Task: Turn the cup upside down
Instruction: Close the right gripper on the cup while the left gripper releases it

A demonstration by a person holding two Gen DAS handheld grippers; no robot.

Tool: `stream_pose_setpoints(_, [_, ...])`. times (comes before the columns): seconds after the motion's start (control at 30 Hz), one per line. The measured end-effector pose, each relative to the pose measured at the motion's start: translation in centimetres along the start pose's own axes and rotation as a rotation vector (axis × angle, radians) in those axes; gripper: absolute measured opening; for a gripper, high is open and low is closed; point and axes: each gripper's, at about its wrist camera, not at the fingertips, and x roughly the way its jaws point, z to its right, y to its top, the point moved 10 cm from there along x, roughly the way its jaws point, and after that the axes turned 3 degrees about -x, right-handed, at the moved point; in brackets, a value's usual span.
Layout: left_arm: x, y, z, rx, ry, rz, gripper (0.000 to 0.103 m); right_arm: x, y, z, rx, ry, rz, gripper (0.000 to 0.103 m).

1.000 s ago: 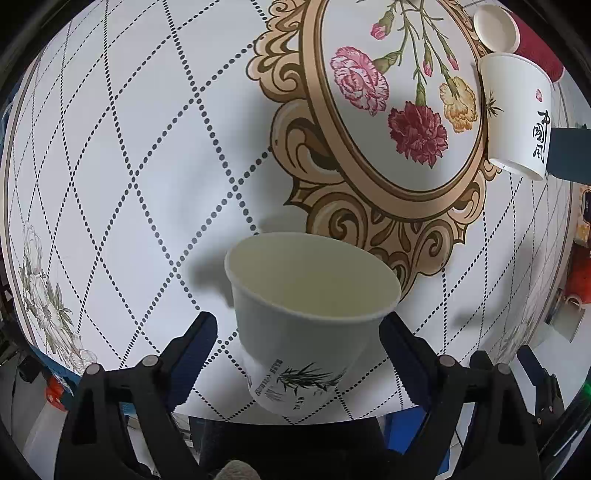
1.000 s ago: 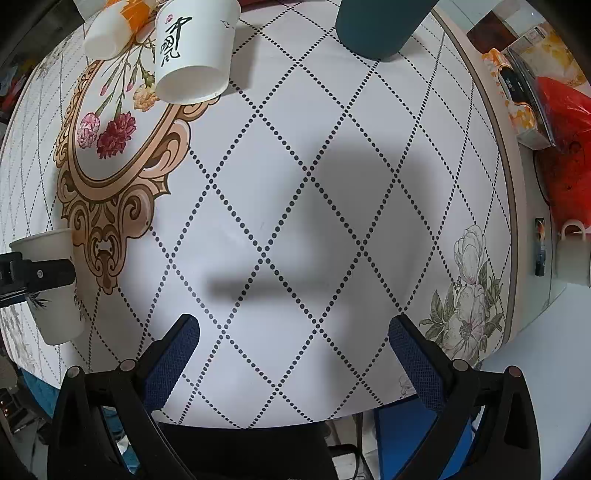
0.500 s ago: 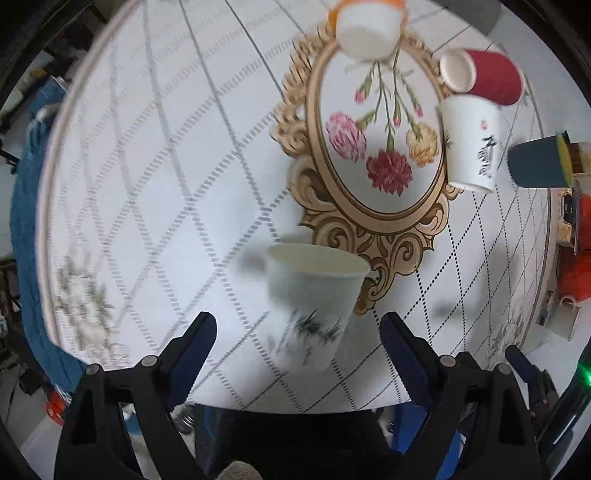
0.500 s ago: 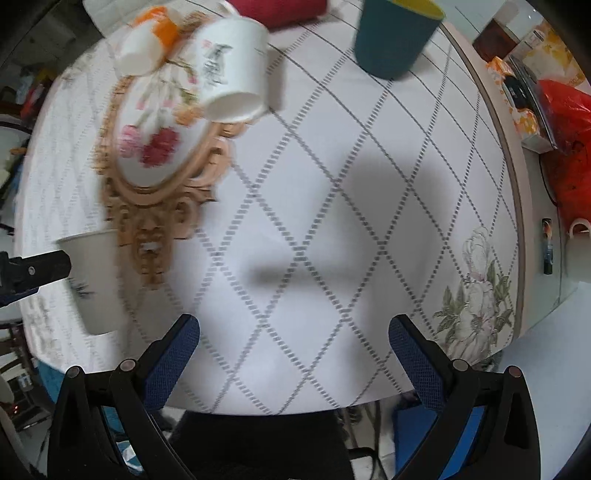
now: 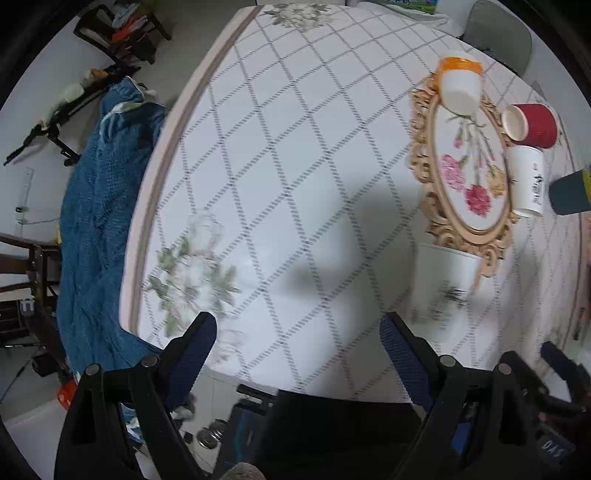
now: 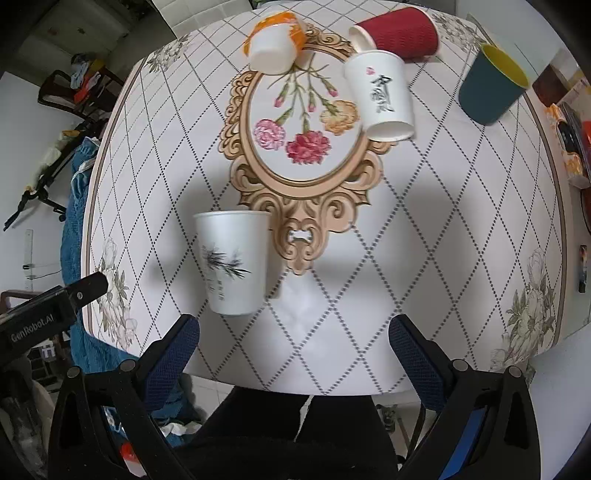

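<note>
A white paper cup with a bamboo print stands upright, mouth up, on the table near its front edge, left of the gold frame print. It shows blurred in the left wrist view, to the right of my left gripper. My left gripper is open and empty, raised above the table and away from the cup; its body shows in the right wrist view. My right gripper is open and empty, held high over the front edge.
At the back stand an upside-down white and orange cup, an upside-down white cup with calligraphy and an upright teal cup; a red cup lies on its side. A blue cloth hangs left of the table.
My left gripper has pulled back and swung left, so the bamboo cup no longer sits between its fingers. My right gripper has risen and pulled back, showing more of the table.
</note>
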Motion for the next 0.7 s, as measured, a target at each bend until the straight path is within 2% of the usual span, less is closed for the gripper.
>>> stream_pose_setpoints(0.23, [1.8,1.0,-2.9,0.002,-0.014,0.002,0.090,1.6,1.0,-3.1,0.038,-0.018,-0.006,0.103])
stream_pose_setpoints(0.47, [4.0,1.2,-3.9,0.028,-0.012,-0.024,0.090,3.5,1.3,-4.8,0.035,-0.042,-0.035,0.103])
stream_pose_setpoints(0.57, [4.9,1.3,-4.3,0.036,-0.003,-0.028,0.090,3.8,1.7,-5.5,-0.033,-0.079,-0.041,0.103])
stream_pose_setpoints(0.7, [5.8,1.4,-4.8,0.026,-0.002,-0.031,0.090,2.7,3.3,-6.5,-0.278,-0.190,0.011,0.103])
